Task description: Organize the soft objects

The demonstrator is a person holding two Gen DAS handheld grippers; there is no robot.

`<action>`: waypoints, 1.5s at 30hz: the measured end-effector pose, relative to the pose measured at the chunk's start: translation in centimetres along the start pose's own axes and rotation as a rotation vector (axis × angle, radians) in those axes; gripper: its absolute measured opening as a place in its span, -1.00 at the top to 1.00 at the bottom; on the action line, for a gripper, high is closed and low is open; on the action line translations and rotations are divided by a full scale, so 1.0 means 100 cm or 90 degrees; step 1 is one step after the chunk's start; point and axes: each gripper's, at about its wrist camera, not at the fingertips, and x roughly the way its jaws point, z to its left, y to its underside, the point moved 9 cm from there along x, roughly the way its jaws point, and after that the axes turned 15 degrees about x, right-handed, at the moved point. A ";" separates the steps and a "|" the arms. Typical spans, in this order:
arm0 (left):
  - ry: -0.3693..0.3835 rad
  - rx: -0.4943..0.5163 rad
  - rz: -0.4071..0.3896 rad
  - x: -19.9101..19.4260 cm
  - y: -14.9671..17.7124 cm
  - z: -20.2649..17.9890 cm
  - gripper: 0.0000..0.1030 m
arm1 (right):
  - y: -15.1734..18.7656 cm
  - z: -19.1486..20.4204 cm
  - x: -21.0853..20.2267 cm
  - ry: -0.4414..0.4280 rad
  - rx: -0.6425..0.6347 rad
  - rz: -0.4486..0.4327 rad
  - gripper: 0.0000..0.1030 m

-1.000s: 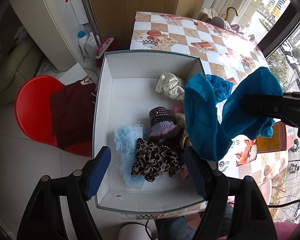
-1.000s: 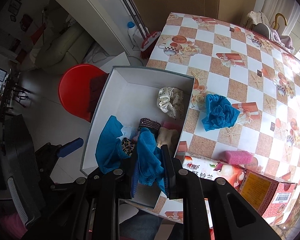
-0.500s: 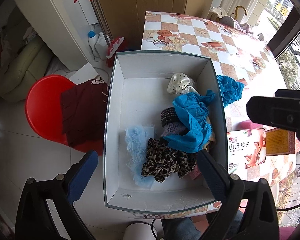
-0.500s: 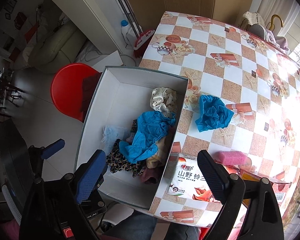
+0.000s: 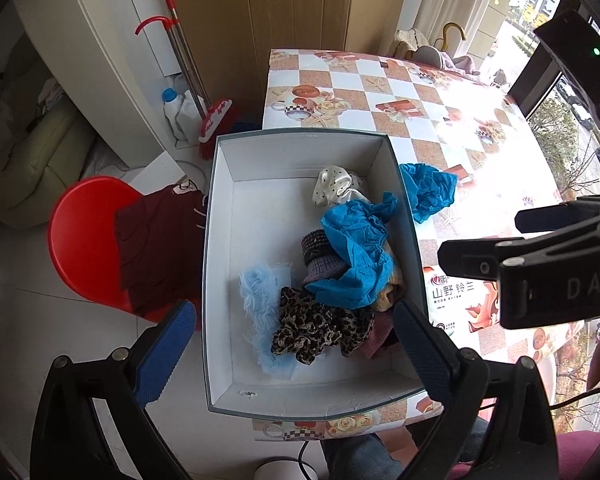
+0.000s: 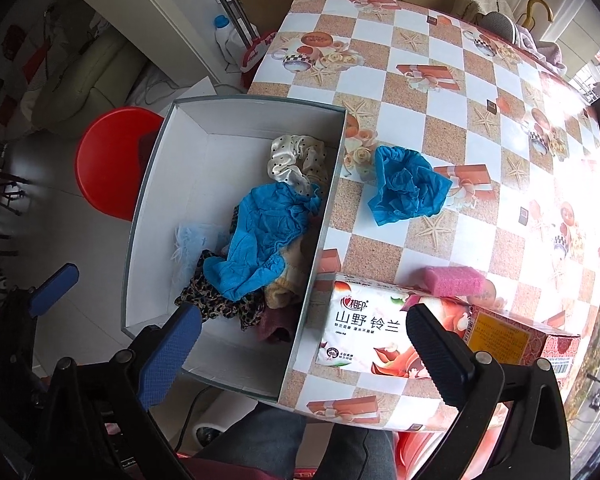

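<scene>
A: Right gripper (image 6: 304, 354) first. Jaws?

B: Spread wide and opening, nothing between the pads. It points down over the near right edge of the white box (image 6: 148, 184), one finger (image 6: 168, 360) above the box's near corner, the other above the tissue pack (image 6: 364, 328).

A: Left gripper (image 5: 296, 352)?

B: Jaws spread wide too, empty. It hangs over the near end of the box, with the pile of soft things seen between the fingers. No contact with anything.

A: Box contents, near to far.

B: Leopard-print scrunchie (image 5: 316, 328) at the near end, pale blue fluffy piece (image 5: 256, 296) to its left. A maroon knit item (image 6: 272, 326) sits by the near right wall, with a tan plush piece (image 6: 284, 284) just beyond. The blue cloth (image 5: 356, 252) is draped across the top of the pile, partly covering a dark purple knit scrunchie (image 5: 320, 256). A cream polka-dot scrunchie (image 5: 334, 190) lies beyond it, touching the cloth's far edge. The left half of the box floor is bare.

A: Still out on the tabletop (image 6: 440, 80)?

B: A second blue cloth (image 6: 408, 188), crumpled, just right of the box's right wall and apart from it. A pink sponge (image 6: 456, 280) lies near the right side, touching the far edge of the tissue pack. A red carton (image 6: 520, 336) lies right of the pack.

A: Surroundings?

B: Red chair (image 5: 84, 240) left of the box with a dark red garment (image 5: 160, 248) on it. A mop (image 5: 216, 116) and white bottle (image 5: 172, 108) stand at the far left.
</scene>
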 end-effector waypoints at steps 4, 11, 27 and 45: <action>-0.007 0.005 0.003 -0.002 -0.001 0.001 -0.94 | 0.003 -0.001 -0.001 0.021 -0.007 -0.009 -1.00; -0.015 0.010 0.010 0.000 0.002 0.000 -0.94 | 0.010 0.003 0.005 0.010 -0.007 0.014 -1.00; -0.012 0.014 0.016 0.002 0.006 -0.002 -0.94 | 0.013 0.003 0.008 0.019 -0.009 0.024 -1.00; -0.008 0.019 0.019 0.003 0.007 -0.002 -0.94 | 0.015 0.007 0.009 0.017 -0.014 0.032 -1.00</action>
